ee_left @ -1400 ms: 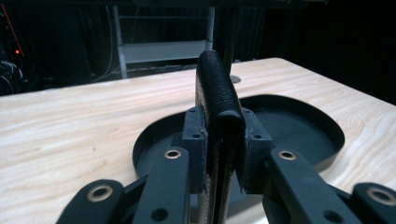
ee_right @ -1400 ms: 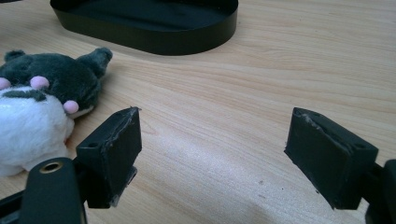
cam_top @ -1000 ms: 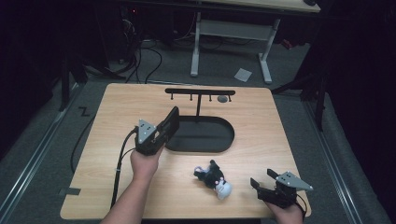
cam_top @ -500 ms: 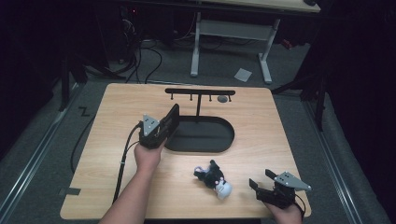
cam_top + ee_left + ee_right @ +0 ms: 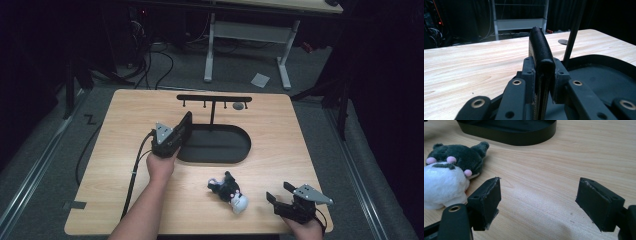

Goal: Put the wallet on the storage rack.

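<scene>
The left tongs [image 5: 181, 131] grip a black leather wallet [image 5: 539, 53] upright at the black stand base's [image 5: 220, 150] left rim; lower it squarely. Right tongs [image 5: 537, 202] rest open near the plush toy [image 5: 451, 173].

We carry two black grippers: the left gripper [image 5: 172, 134] has a grey three-cornered plate at its 9 o'clock side and a black cable trailing toward 6 o'clock. The right gripper [image 5: 282, 192] bears a similar plate. Brass-ringed screw holes dot our jaw arms; our forearms are bare.
</scene>
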{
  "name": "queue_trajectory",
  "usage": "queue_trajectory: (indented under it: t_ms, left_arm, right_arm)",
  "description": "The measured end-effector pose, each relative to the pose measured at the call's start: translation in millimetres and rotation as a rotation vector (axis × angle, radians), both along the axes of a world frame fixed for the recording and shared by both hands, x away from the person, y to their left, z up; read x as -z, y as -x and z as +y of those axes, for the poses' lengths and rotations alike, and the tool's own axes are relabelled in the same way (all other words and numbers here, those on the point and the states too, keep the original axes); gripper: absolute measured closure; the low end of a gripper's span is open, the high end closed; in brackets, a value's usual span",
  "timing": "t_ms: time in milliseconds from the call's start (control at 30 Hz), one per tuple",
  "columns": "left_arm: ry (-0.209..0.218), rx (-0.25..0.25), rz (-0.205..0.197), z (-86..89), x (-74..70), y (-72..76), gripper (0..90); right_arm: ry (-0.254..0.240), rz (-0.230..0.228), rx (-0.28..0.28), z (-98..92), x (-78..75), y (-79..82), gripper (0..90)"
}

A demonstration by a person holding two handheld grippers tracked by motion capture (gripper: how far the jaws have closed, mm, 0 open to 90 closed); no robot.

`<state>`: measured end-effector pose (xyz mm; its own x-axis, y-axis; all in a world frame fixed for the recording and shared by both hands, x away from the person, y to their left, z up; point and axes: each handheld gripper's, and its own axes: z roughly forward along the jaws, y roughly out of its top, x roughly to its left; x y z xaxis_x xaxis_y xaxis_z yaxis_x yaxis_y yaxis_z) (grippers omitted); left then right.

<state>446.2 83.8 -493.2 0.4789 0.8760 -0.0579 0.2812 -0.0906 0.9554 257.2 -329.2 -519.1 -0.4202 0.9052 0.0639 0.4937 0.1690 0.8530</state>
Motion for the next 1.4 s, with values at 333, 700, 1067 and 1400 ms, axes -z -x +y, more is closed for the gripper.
queue_trajectory:
  t_ms: [333,700,1067,1400]
  left_arm:
    - [0.0,-0.008,-0.009,2.9,4.5,-0.6,76.5]
    - [-0.005,-0.004,0.016,14.3,-2.2,12.1,63.1]
    - [0.078,-0.003,0.022,27.8,-10.7,18.7,68.3]
    - [0.087,0.05,0.018,7.8,-9.3,25.2,77.6]
  right_arm:
    - [-0.035,0.006,-0.003,-1.6,-0.7,0.3,20.2]
    - [-0.015,0.011,-0.019,3.1,0.4,0.0,19.9]
    - [0.003,0.011,-0.027,9.3,-0.6,-0.2,20.1]
    - [0.004,0.012,-0.031,7.1,0.5,0.5,20.3]
